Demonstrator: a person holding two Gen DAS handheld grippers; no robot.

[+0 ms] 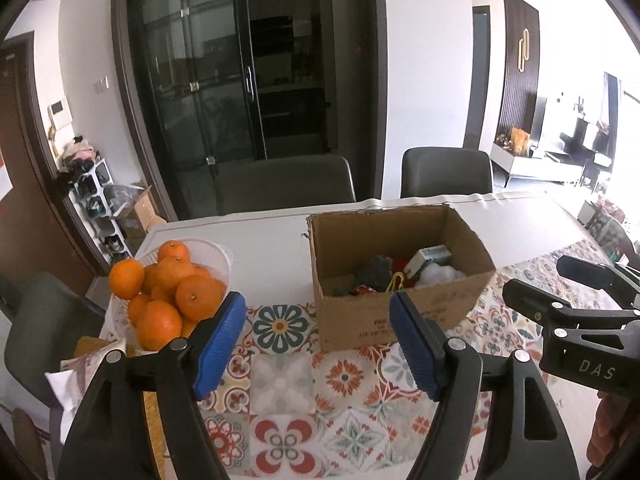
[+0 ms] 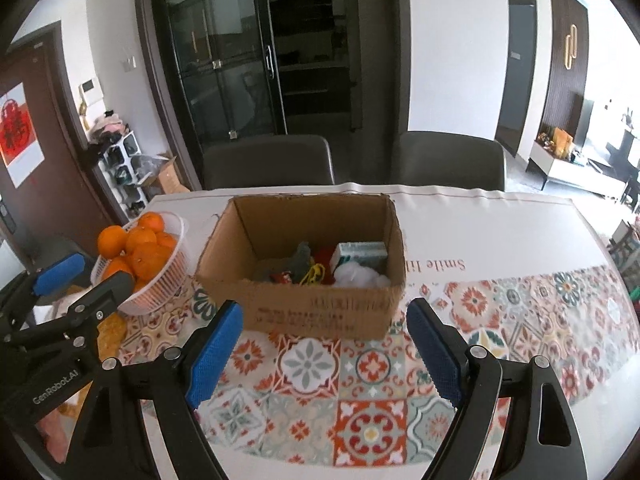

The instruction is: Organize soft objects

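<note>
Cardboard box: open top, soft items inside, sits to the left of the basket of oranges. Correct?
Not quite. The cardboard box sits to the right of the basket of oranges, as the right wrist view shows. It is open-topped with soft items inside.

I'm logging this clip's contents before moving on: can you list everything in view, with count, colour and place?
cardboard box: one, brown, open-topped, on the table behind both grippers
soft objects: several, grey, red, yellow, piled inside the box; exact count unclear
small carton: one, teal and white, inside the box at its right
white item: one, crumpled, in the box below the carton
basket: one, white plastic, left of the box
oranges: about ten, orange, heaped in the basket
tablecloth: one, patterned tile print, near half of the table
chairs: two, dark grey, behind the table
glass door: dark, far wall
left gripper: blue pads, open, empty
right gripper: blue pads, open, empty
</note>
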